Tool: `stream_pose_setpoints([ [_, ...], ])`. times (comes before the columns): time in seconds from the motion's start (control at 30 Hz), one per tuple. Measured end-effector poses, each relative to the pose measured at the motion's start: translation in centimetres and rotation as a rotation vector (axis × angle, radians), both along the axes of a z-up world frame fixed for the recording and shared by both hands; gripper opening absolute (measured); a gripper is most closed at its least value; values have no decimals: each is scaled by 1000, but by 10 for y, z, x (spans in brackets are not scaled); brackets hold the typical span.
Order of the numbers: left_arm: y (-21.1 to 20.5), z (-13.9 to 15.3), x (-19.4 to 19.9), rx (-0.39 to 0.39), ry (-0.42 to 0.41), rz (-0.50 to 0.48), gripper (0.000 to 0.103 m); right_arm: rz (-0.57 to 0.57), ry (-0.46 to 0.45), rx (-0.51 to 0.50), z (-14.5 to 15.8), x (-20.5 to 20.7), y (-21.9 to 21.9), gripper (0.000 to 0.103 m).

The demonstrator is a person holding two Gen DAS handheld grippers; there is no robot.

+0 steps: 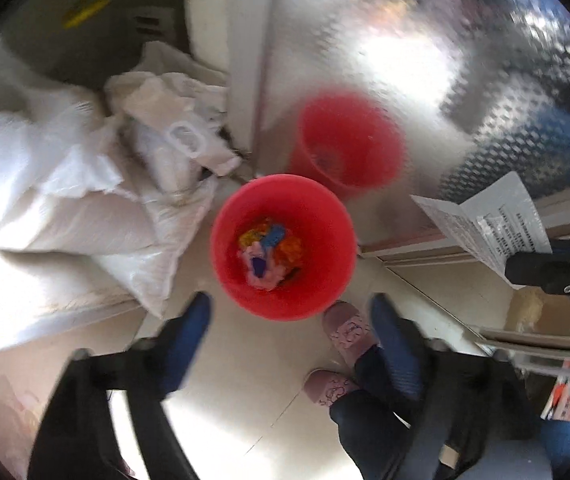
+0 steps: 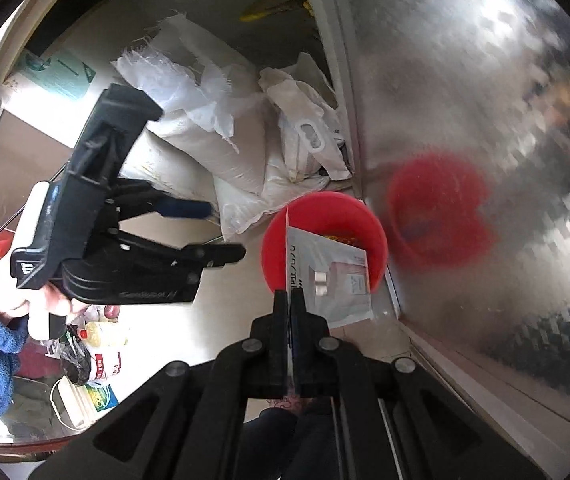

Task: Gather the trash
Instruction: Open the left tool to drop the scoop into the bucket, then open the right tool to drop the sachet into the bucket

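Observation:
A red bucket (image 1: pixel 283 246) stands on the floor with colourful crumpled trash (image 1: pixel 269 252) in its bottom. My left gripper (image 1: pixel 291 324) is open and empty, held above the bucket's near rim. My right gripper (image 2: pixel 289 300) is shut on a white printed paper packet (image 2: pixel 331 276), held over the red bucket (image 2: pixel 325 204). In the left wrist view the same packet (image 1: pixel 485 222) and right gripper (image 1: pixel 545 272) show at the right edge. The left gripper (image 2: pixel 221 228) shows open at the left of the right wrist view.
White woven sacks (image 1: pixel 85 200) are piled left of the bucket. A shiny metal door (image 1: pixel 425 60) behind reflects the bucket. The person's pink slippers (image 1: pixel 345 332) stand close to the bucket. Bottles and bags (image 2: pixel 97 344) lie on a low surface at left.

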State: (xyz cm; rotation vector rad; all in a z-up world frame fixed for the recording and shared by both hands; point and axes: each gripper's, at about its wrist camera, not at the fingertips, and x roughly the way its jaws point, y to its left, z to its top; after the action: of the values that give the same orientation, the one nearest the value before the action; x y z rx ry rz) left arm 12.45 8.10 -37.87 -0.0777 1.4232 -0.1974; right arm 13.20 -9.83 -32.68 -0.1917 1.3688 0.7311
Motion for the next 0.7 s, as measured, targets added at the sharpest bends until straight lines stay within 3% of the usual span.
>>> stream_pose_setpoints([
  [0.07,6,7,-7,24,-16,14,87,13,-3,-1,1,0,5,1],
  [0.2,19,15,-21,55,-21,56,103,46,-8,-5,3,0,16,1],
  [0.7,59,4,-44,60,-31,224,103,177,-78,-61,-36,-3,56,1],
])
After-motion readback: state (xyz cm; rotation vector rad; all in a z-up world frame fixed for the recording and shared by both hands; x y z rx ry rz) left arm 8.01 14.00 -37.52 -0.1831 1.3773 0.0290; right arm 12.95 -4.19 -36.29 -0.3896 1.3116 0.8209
